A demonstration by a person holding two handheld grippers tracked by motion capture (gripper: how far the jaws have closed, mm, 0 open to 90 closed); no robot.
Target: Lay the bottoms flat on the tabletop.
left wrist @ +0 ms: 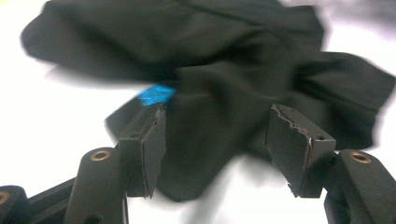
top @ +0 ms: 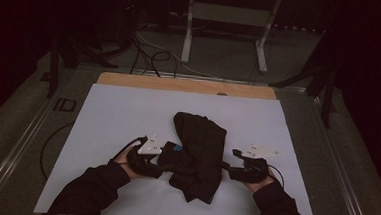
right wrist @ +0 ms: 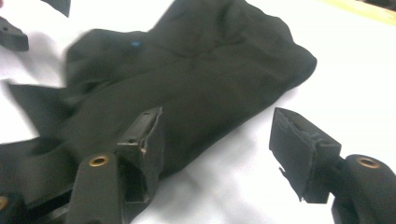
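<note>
Crumpled black cloth point(top: 198, 155) with a small blue tag point(top: 177, 148), lying mid-table on the white sheet point(top: 112, 123). Left gripper point(top: 161, 161) just beside the cloth's left edge, jaws apart, cloth lying between them unpinched. Right gripper point(top: 230, 169) at the cloth's right edge, jaws apart, gripping nothing.
</note>
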